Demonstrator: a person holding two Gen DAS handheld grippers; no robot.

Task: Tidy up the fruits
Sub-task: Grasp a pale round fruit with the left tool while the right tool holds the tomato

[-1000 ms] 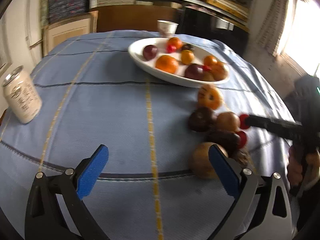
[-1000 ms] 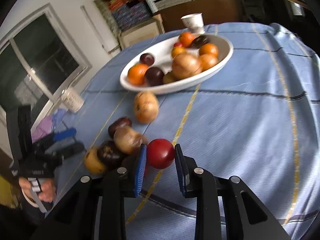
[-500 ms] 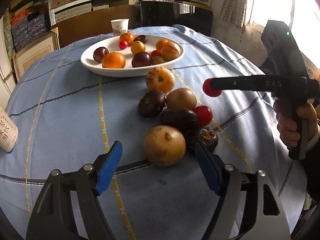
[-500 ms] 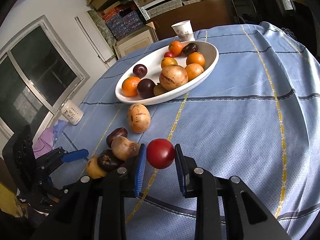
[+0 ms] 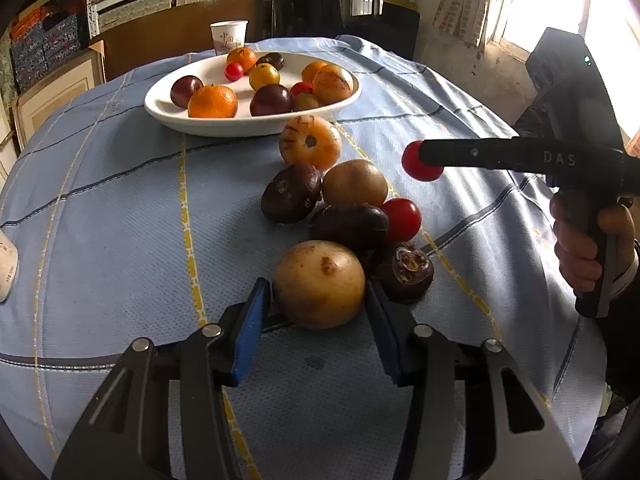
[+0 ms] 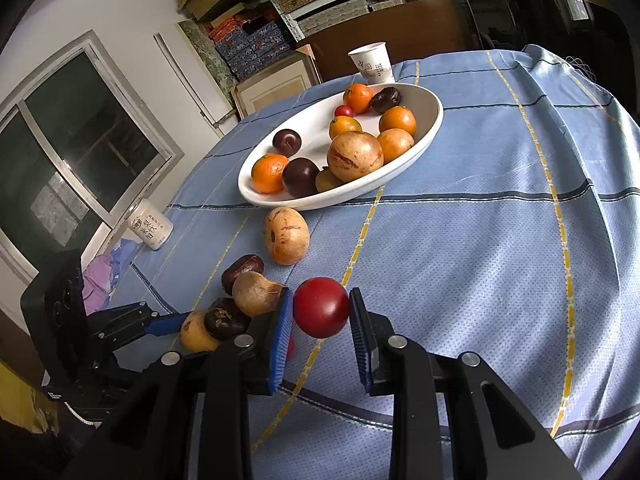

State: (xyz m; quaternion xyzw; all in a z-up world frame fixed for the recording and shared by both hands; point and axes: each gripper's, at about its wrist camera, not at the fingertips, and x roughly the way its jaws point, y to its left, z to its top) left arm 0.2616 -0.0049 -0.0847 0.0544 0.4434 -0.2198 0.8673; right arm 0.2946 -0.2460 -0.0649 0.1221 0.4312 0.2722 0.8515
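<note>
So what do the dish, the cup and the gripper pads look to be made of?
Dish: likely glazed ceramic, though melamine is possible; white, smooth, with a soft sheen along a thick rim.
Cup: looks like paper; thin matt white wall with red print and a rolled lip.
Pads: probably rubber or soft plastic; matt blue, with fine ribs visible in the right wrist view.

A plate (image 5: 168,110) of fruit sits behind loose fruits (image 5: 352,186) on the tablecloth (image 5: 100,216).

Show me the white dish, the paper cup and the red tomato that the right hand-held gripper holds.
white dish (image 5: 256,130), left wrist view, near rim.
paper cup (image 6: 372,65), right wrist view, side wall.
red tomato (image 6: 320,307), right wrist view, middle of skin.
</note>
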